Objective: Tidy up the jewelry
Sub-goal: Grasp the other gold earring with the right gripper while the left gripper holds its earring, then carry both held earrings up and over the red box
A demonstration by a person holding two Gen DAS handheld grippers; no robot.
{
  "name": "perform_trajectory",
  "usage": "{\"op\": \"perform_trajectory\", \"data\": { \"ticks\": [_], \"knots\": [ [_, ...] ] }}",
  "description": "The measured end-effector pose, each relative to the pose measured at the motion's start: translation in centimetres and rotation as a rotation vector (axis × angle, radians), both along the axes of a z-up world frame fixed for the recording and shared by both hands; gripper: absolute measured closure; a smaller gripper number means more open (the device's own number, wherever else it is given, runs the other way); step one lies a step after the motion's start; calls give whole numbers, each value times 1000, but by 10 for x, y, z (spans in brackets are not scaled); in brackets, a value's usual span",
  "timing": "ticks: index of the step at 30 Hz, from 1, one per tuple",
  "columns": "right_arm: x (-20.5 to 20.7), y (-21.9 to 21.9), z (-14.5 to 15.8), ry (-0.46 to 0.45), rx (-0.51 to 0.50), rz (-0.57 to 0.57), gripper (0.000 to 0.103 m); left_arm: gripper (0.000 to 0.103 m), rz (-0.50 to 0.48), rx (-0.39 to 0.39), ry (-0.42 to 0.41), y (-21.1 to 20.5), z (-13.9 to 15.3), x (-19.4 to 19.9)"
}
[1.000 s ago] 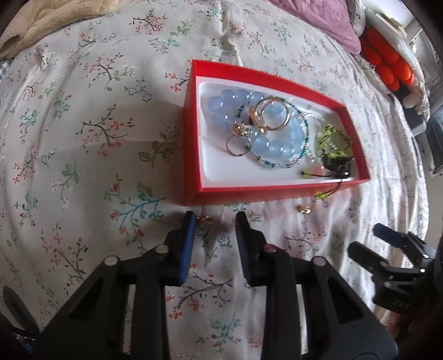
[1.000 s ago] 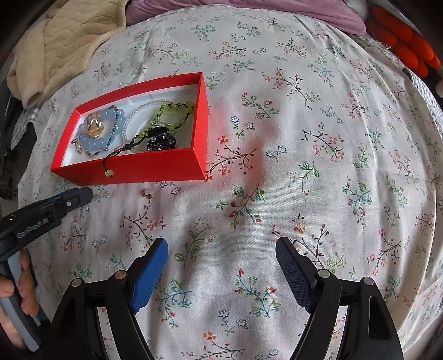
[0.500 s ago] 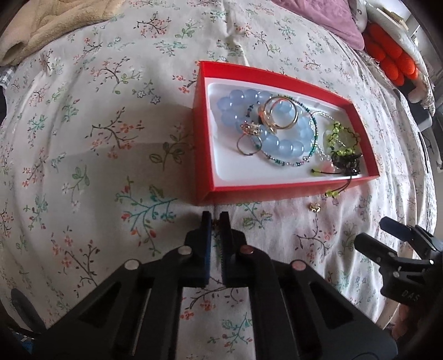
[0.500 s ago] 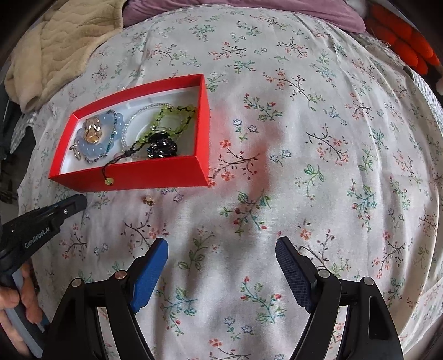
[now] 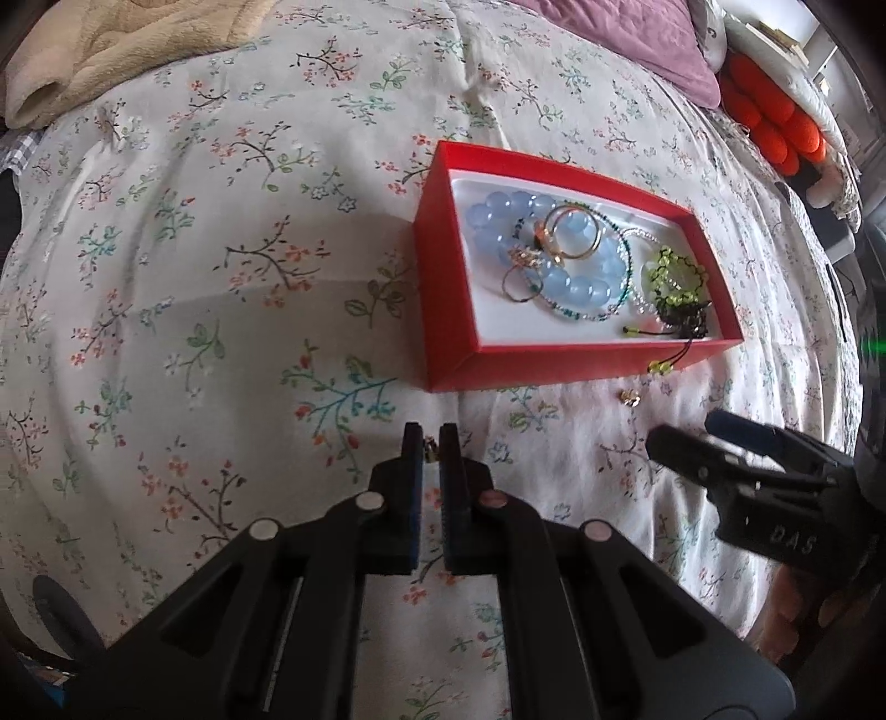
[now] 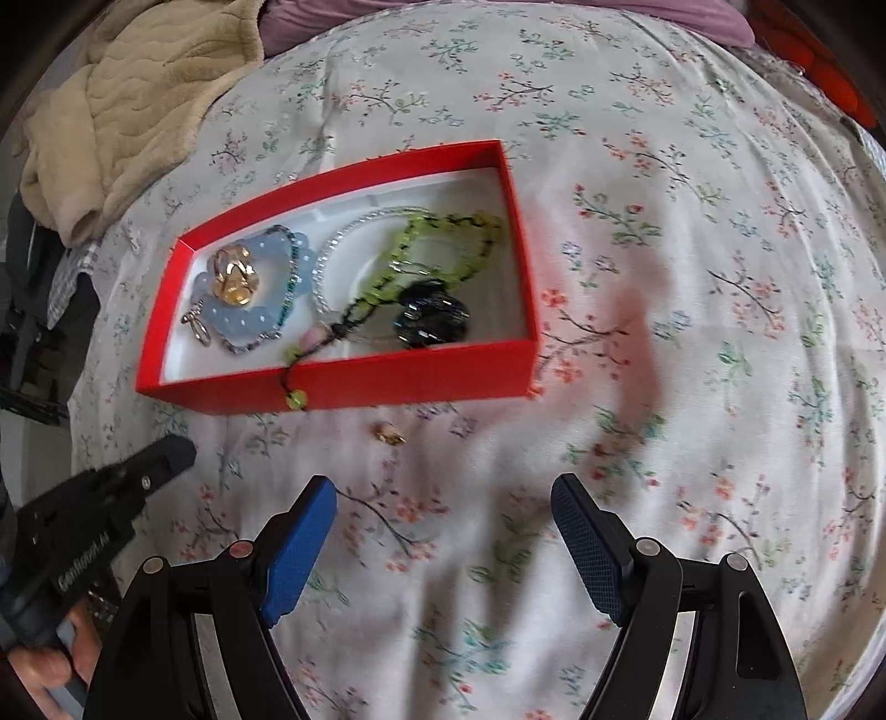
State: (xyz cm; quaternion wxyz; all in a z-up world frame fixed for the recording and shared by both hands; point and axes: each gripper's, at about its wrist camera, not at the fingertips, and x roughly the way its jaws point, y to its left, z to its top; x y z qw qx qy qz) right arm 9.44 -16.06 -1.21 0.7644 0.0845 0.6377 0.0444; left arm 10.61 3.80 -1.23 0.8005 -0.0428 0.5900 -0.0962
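Note:
A red box (image 5: 443, 310) with a white lining lies on the floral bedsheet and holds a blue bead bracelet (image 5: 576, 282), gold rings (image 5: 573, 235) and a green bead bracelet (image 5: 673, 277). My left gripper (image 5: 430, 443) is shut on a small gold earring (image 5: 429, 442), held just above the sheet in front of the box. A second small gold earring (image 5: 629, 395) lies on the sheet near the box's front wall; it also shows in the right wrist view (image 6: 390, 435). My right gripper (image 6: 443, 520) is open and empty, short of that earring. The box (image 6: 387, 376) is beyond it.
A beige blanket (image 6: 127, 111) is bunched at the far left of the bed. A purple pillow (image 5: 626, 39) and orange cushions (image 5: 775, 122) lie at the far right. A green-beaded cord end (image 6: 296, 396) hangs over the box's front wall.
My left gripper closed on the gold earring and lifted back a little from the box. My right gripper moved closer to the second earring and stayed open.

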Motion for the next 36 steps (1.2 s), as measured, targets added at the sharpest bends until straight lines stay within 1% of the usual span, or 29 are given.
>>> {"op": "perform_trajectory", "data": {
  "ticks": [1, 2, 3, 4, 5, 6, 9, 11, 16, 22, 28, 36],
  "knots": [
    [2, 3, -1, -6, 5, -6, 25, 97, 1, 3, 3, 1, -1, 0],
    [4, 5, -2, -10, 10, -11, 33, 97, 1, 3, 5, 1, -1, 1],
    [5, 7, -4, -9, 13, -15, 37, 97, 2, 4, 9, 2, -2, 0],
    [8, 10, -7, -6, 17, -19, 45, 97, 2, 6, 11, 2, -3, 0],
    [9, 12, -9, -5, 15, -22, 49, 97, 1, 6, 12, 3, -3, 0],
    [10, 14, -10, -6, 8, -23, 51, 97, 0, 6, 15, 3, -4, -1],
    [11, 19, -11, -20, -11, -24, 60, 97, -7, 8, 17, 2, -4, 0],
    [12, 21, -11, -30, -9, -21, 69, 97, -12, 9, 20, 0, -5, 0],
    [12, 27, -13, -39, -8, -7, 82, 97, -15, 6, 21, -2, -5, 1],
    [13, 35, -18, -44, -31, 6, 85, 97, -18, 6, 24, -5, -6, 2],
    [13, 29, -21, -45, -23, -3, 93, 96, -19, 10, 25, -6, -6, 1],
    [7, 24, -14, -52, -20, 12, 96, 96, -26, 7, 21, -8, -4, 0]
  ]
}}
